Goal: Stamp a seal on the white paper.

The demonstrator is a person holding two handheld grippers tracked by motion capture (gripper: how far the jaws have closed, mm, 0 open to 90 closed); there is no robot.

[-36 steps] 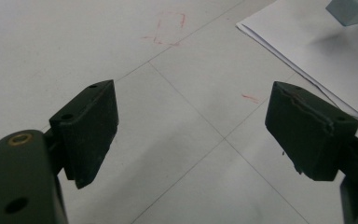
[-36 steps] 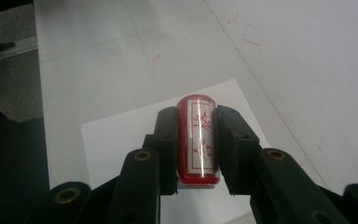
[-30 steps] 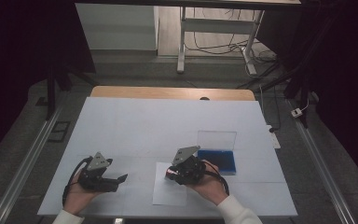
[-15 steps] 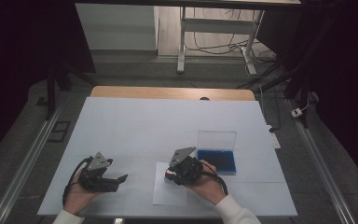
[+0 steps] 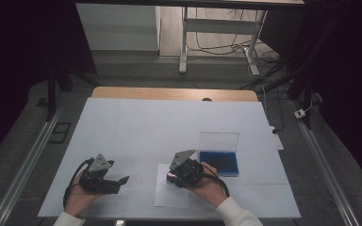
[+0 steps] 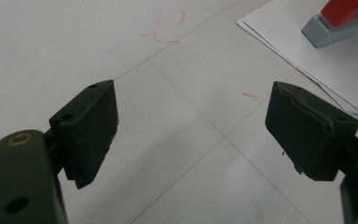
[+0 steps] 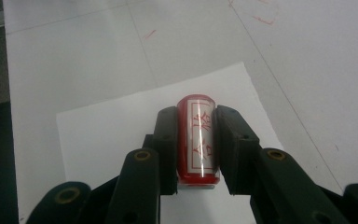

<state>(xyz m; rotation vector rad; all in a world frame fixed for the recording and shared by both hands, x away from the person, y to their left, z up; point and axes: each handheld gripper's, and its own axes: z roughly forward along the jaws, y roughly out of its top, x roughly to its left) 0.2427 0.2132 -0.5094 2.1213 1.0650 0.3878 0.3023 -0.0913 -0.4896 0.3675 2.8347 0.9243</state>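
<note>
Right tongs clamp a red cylindrical stamp with a grey base over a white paper sheet on the white table. Left tongs stand open, empty. Beyond: a blue ink-pad case with raised clear lid.

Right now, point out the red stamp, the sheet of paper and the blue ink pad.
red stamp (image 7: 199, 140): right gripper view, on its labelled top face between the jaws.
sheet of paper (image 7: 102, 135): right gripper view, on its bare left part.
blue ink pad (image 5: 219, 162): high view, on its blue surface.
</note>
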